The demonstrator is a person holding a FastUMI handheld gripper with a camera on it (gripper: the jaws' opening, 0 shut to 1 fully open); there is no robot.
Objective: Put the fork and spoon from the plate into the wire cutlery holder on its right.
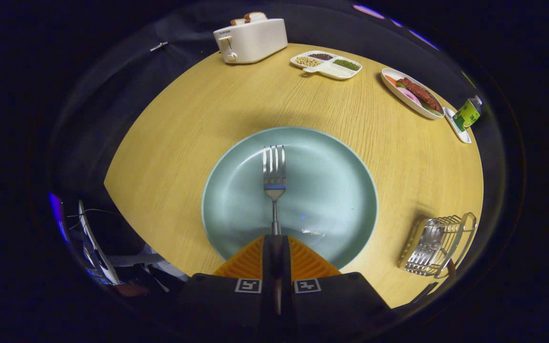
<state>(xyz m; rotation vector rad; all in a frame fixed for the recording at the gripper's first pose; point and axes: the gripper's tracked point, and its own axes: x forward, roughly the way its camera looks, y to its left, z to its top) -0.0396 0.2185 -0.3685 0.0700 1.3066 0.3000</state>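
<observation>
Plate: round pale-green ceramic plate (331, 190) just ahead of the fingers, under the fork's head.
Holder: silver wire cutlery holder (434, 245) off to the right of the fingers, contents hard to make out, possibly a spoon.
Surface: round light-wood table (198, 124); white toaster (250, 40) far beyond.
Tool: gripper (275, 247) closed narrow, pinching the handle of the steel fork (274, 174), tines pointing away.

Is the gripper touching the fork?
Touching. The gripper view shows the gripper with both fingers closed on the fork handle, no gap, above the plate.
</observation>
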